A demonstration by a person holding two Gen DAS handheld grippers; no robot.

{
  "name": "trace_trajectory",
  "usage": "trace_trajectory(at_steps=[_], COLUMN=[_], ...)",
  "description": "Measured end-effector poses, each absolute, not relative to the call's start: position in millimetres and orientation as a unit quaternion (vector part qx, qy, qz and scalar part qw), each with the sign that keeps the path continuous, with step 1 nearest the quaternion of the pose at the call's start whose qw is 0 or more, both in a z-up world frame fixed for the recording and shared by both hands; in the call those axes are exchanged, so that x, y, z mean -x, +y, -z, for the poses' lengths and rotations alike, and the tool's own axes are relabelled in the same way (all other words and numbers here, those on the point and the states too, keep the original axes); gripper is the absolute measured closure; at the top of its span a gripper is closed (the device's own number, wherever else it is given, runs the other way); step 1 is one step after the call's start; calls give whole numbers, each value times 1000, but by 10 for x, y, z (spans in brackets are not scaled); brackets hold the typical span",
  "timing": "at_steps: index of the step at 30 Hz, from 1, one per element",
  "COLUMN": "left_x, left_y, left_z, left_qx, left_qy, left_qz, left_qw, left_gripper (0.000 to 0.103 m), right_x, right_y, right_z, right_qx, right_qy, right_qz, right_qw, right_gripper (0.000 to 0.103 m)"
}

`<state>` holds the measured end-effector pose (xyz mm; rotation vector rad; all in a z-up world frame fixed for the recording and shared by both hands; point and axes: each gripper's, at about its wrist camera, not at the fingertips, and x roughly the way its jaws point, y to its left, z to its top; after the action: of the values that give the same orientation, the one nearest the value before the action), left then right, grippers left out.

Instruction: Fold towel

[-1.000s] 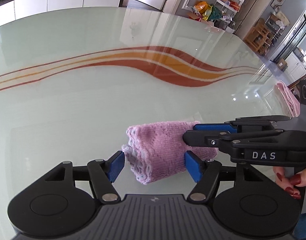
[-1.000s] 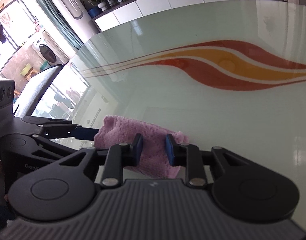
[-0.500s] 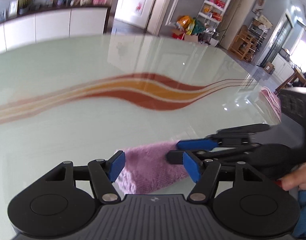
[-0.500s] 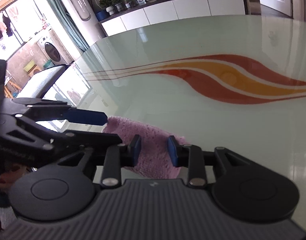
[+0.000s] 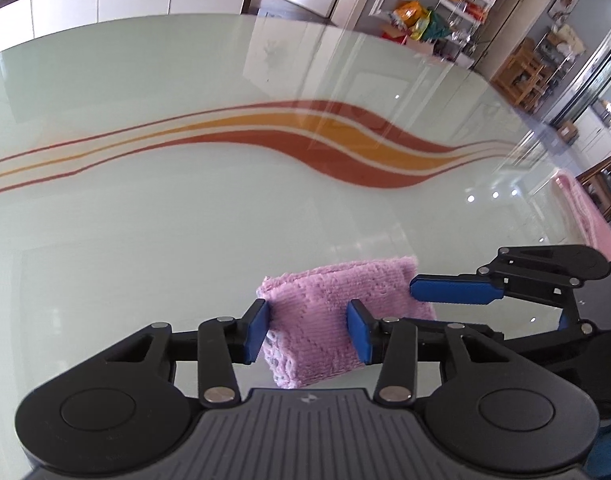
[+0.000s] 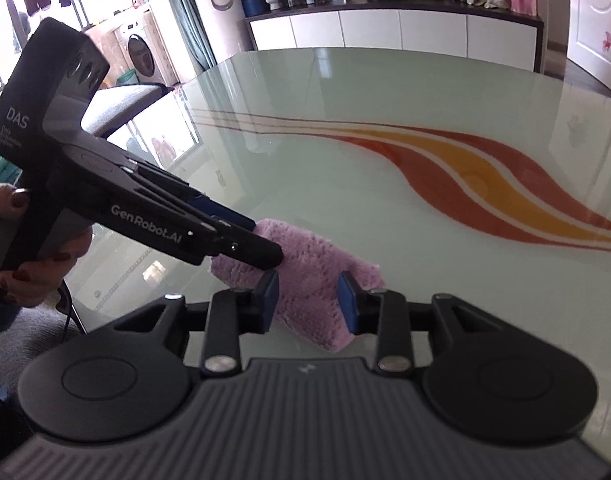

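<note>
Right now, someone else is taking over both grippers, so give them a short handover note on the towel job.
Left gripper: jaws have just been closing around the near end of the folded pink towel; pads at its sides, a firm grip cannot be confirmed.
Right gripper: jaws astride the towel's other end, pads beside it, not clearly pressing.
Towel: a small thick bundle lying on the glass table.
Done: it is already folded several times over.
Left: probably a final fold or tidy, then let go.
</note>
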<state>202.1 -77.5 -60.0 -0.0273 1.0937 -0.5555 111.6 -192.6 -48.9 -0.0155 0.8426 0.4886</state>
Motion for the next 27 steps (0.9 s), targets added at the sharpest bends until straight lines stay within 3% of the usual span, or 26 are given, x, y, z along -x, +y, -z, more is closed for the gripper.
trace_trajectory(at_steps=[7,12,22,27], left_x=[-2067,-2062,-1811,-1845], left_y=[-833,-767,-670,-674], left_z=[631,623,226,228], left_qx=[-12,-7,-31,-12], left_qy=[518,513,432,448], left_qz=[248,248,290,314], left_qw=[819,822,853,837], left_gripper=[49,51,53,53], right_x=[-1177,-1132,-1002,-1060], right_y=[-1955,-1953,-1995,-1969], right_z=[577,590,395,419], right_qx=[-13,-8,-1,8], right_qy=[427,422,381,389], right_qz=[-232,-230,-244,-241], right_qw=[874,877,892,889], right_gripper=[70,70,70,70])
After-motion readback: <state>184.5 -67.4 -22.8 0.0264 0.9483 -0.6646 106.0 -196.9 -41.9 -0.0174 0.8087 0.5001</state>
